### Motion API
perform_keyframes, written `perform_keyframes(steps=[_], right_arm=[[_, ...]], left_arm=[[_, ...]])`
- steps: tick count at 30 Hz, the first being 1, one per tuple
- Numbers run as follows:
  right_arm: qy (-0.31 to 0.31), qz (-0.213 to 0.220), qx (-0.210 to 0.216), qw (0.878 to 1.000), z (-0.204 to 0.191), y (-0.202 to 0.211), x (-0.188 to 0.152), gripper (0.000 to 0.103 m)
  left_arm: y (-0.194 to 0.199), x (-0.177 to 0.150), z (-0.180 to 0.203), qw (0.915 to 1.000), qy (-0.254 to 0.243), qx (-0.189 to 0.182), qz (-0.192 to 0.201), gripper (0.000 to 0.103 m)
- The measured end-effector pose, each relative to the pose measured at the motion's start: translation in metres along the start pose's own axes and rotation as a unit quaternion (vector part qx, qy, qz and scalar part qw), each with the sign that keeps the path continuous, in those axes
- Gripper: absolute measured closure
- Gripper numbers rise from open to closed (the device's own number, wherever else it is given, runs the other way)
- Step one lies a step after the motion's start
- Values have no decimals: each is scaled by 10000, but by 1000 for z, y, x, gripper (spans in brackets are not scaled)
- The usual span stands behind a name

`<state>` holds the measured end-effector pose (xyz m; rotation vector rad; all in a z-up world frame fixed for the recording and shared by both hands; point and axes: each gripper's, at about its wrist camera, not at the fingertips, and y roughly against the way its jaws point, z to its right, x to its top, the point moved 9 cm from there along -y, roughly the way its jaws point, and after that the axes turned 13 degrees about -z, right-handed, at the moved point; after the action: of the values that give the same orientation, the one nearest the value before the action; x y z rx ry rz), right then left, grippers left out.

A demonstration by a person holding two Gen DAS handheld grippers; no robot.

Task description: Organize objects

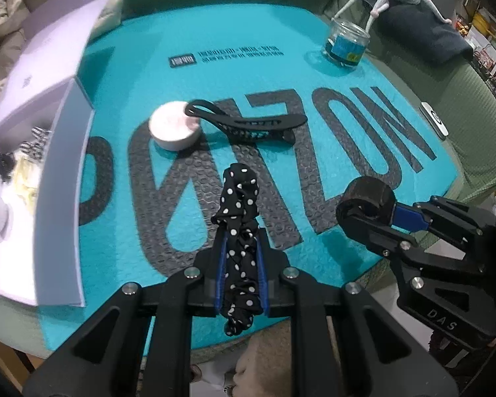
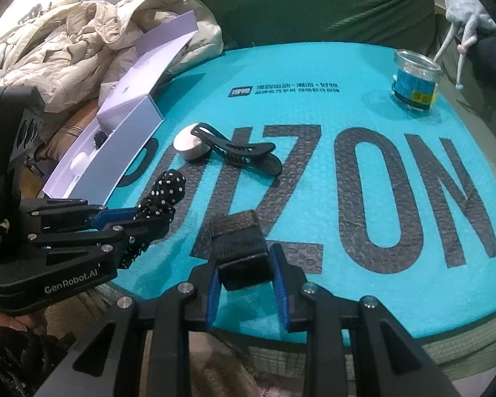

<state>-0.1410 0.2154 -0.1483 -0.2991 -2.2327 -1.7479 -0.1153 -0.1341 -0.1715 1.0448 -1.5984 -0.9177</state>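
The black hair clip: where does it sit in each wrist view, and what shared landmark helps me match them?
Left wrist view: black hair clip lies above centre, its loop end on the white round tin.
Right wrist view: the clip lies left of centre, loop end again on the tin.
Shared landmark: the glass jar at upper right.

We see a black polka-dot scrunchie (image 1: 239, 231) bunched lengthwise at six o'clock, pinched in the left gripper (image 1: 241, 228). At four o'clock a dark band (image 1: 367, 203), rolled into a loop, sits clamped in the right gripper (image 2: 246, 258). Near centre a black hair clip (image 1: 248, 124) lies flat, its looped end resting on a white round tin (image 1: 175, 130). At nine o'clock an open white box (image 1: 59, 178) holds small items.
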Motion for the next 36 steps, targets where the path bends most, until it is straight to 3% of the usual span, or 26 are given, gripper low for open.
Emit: perform_keyframes(steps=[15,36], right_arm=[[655,75,93,9978,-59,15,11,76],[1569,-49,289,9872,-150,10,15,76]], left_arm=[[45,-22,-40,9984,316,397,259,88],[84,-69,-108,9920,850,900,261,88]])
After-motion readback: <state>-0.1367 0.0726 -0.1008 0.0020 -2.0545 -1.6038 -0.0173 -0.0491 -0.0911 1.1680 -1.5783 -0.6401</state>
